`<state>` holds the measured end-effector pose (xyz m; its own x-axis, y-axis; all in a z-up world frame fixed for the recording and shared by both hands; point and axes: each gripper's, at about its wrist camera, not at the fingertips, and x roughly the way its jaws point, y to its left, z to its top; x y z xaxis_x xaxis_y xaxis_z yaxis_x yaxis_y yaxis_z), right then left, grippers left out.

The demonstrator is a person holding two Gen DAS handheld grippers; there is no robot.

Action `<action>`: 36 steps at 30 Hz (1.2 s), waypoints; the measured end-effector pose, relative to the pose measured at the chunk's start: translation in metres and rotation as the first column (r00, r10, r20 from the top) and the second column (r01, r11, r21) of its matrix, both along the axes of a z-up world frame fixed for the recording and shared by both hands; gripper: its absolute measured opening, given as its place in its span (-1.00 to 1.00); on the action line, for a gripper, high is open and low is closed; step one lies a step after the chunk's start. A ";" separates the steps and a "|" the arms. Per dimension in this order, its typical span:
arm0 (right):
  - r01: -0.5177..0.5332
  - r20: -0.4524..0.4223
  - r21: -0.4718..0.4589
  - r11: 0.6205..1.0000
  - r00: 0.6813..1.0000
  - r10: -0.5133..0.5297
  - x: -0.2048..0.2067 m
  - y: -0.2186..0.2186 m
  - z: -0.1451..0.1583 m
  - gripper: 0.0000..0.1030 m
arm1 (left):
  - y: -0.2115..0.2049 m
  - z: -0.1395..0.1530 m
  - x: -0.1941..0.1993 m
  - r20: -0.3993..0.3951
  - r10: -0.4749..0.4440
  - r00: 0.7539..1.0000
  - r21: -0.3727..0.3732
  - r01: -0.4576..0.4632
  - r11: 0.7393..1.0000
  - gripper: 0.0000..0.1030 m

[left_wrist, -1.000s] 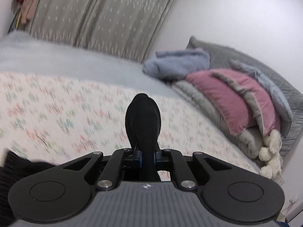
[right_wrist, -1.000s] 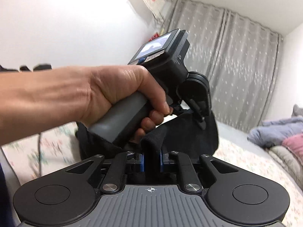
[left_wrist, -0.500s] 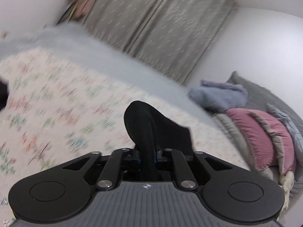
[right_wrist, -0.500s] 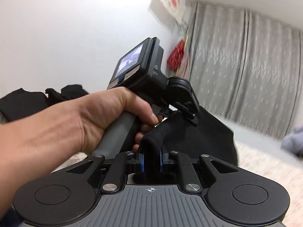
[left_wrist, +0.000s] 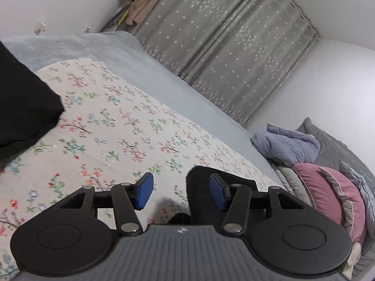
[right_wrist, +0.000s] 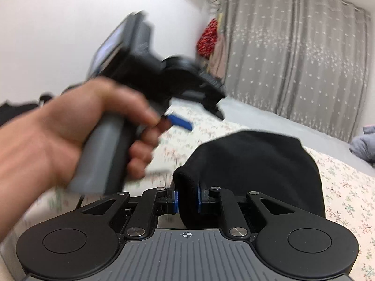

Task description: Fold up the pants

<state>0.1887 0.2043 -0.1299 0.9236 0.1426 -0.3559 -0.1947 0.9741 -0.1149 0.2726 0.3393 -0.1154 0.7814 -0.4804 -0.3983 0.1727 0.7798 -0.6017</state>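
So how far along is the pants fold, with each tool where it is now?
Done: black fabric pants lie doubled over on the floral bedspread.
In hand: the left tool is opening, its blue pads clear of the cloth beside one pad; the right tool is shut on a thick fold.
Left: release the right side, then probably another fold.

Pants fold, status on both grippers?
Left gripper opening, nothing pinched. Right gripper shut on black pants. Floral bedspread under both.

The pants (right_wrist: 253,164) were matt black knit cloth. The bedsheet (left_wrist: 140,126) was soft floral cotton, the curtain (left_wrist: 229,46) dull grey fabric.
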 end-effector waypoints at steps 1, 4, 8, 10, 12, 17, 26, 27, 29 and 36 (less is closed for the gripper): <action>0.008 0.007 0.002 1.000 1.000 -0.008 0.001 0.002 0.000 -0.72 | 0.005 -0.002 -0.001 -0.001 0.014 1.000 -0.008 -0.014 1.000 0.08; -0.004 -0.021 -0.055 0.998 1.000 0.003 0.008 0.015 -0.013 -0.71 | 0.019 -0.009 -0.003 -0.022 0.054 0.998 -0.038 -0.054 0.998 0.08; -0.092 -0.128 -0.134 0.987 0.989 0.075 0.009 0.016 -0.035 -0.49 | 0.019 -0.012 -0.006 -0.031 0.042 0.999 0.001 -0.042 0.999 0.08; -0.138 -0.128 -0.065 0.988 0.983 0.128 -0.004 0.000 -0.027 0.09 | 0.016 -0.008 -0.010 -0.014 0.027 1.000 0.019 -0.027 0.999 0.08; -0.167 -0.102 0.029 0.986 0.980 0.169 -0.022 -0.024 -0.010 0.44 | 0.012 -0.002 -0.016 0.017 0.000 1.000 0.012 0.000 1.000 0.08; -0.276 0.007 0.274 0.921 0.958 0.285 -0.063 -0.098 0.033 0.45 | -0.008 0.018 -0.036 0.134 -0.109 0.985 -0.006 0.111 0.994 0.07; 0.087 -0.294 0.225 0.970 0.956 -0.017 -0.009 -0.183 -0.026 -0.38 | -0.090 -0.002 -0.020 0.022 -0.211 0.977 0.235 0.200 0.951 -0.01; 0.088 -0.307 0.228 0.970 0.952 -0.015 -0.008 -0.182 -0.038 -0.38 | -0.097 -0.008 -0.014 -0.009 -0.191 0.982 0.276 0.186 0.943 -0.02; 0.085 -0.281 0.213 0.973 0.959 -0.022 -0.011 -0.178 -0.052 -0.37 | -0.104 -0.021 -0.004 -0.042 -0.158 0.987 0.344 0.163 0.925 -0.01; 0.061 -0.239 0.296 0.953 0.971 0.012 0.015 -0.215 -0.002 -0.34 | -0.089 -0.027 0.005 -0.066 -0.136 0.988 0.281 0.150 0.948 -0.01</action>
